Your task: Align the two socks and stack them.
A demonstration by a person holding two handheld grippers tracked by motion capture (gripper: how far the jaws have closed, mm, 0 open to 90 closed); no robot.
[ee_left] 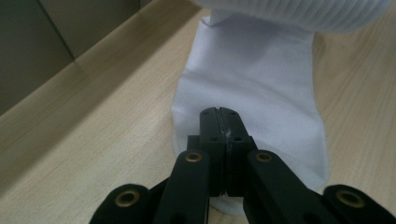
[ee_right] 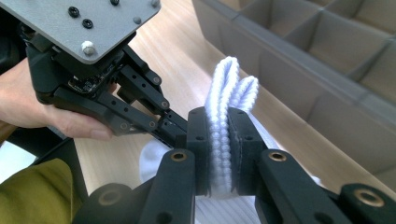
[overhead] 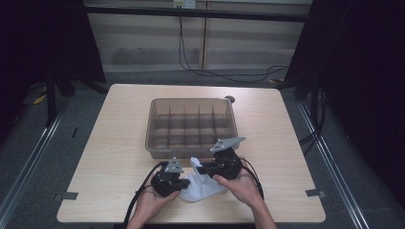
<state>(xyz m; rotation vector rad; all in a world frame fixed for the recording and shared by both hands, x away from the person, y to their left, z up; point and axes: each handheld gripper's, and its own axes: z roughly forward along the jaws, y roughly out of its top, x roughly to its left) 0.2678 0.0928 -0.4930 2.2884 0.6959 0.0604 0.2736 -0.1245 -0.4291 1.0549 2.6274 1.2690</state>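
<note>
Your two hand-held tools: black linkages, grey plates, trailing cables.

Your left tool point(overhead: 177, 181) and right tool point(overhead: 203, 168) are matte black, each carrying a grey three-cornered plate point(overhead: 228, 143) on top, studded with small black and silver screws. From below each tool's tips, two black link arms rise, pinned with brass-ringed rivets point(ee_right: 179, 156), ending in flat rectangular pads point(ee_left: 211, 122) with tiny screw holes. Behind the left tool's plate you can see a patch of circuit board. Black cables point(overhead: 143, 183) trail back from each body. Your forearms are bare; an olive-yellow garment point(ee_right: 32, 196) shows below the right tool.
</note>
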